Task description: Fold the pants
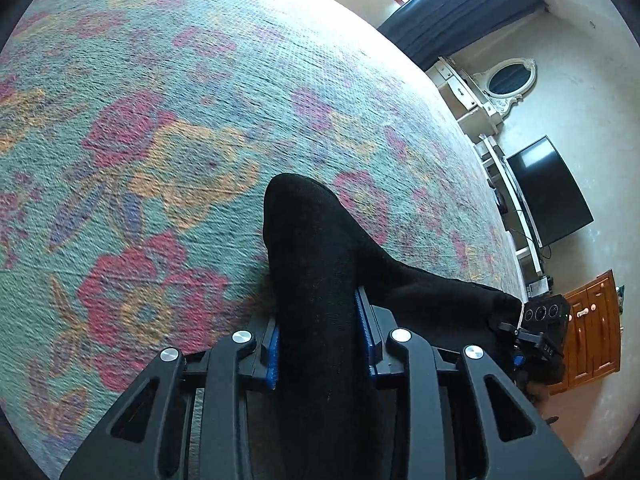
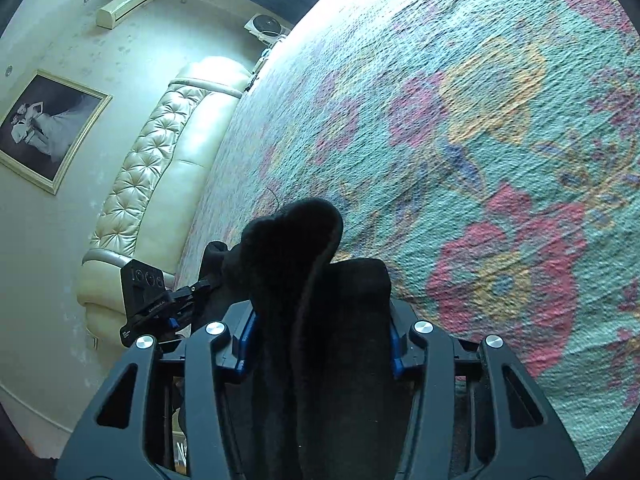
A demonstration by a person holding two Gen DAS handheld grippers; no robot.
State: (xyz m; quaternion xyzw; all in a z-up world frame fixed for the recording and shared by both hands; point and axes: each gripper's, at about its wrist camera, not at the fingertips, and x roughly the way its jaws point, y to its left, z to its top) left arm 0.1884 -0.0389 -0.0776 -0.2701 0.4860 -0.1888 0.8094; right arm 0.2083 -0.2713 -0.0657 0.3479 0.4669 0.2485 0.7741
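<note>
Two grippers share one garment: the left gripper (image 1: 322, 344) is clamped on a thick bunch of the black pants (image 1: 316, 264), and the right gripper (image 2: 320, 332) is likewise closed on a bunched fold of the same pants (image 2: 316, 280), with the blue pads (image 1: 273, 354) pressed against cloth on both sides in each view. Neither set of jaws is closed fully; the wad of fabric keeps them apart by its own thickness. The pants are lifted off the floral bedspread (image 1: 160, 120), which spreads out beyond and below both tools, and no part of the garment can be seen lying flat on it. The relation that matters is the span between the two grips. In the left wrist view a band of black cloth runs from the jaws rightward and ends at the right gripper, seen at the right edge; in the right wrist view the left gripper appears at the left, near the cream headboard (image 2: 160, 160). So the held edge runs left to right between the hands, and it looks fairly taut. Which edge this is, waistband or hem, cannot be told, since the fabric is dark and crumpled. The rest of the pants hangs below and behind the cameras, hidden. My judgement is that the next move carries both grips together out over the far bedspread to lay the cloth down, both hands being equally engaged.
</note>
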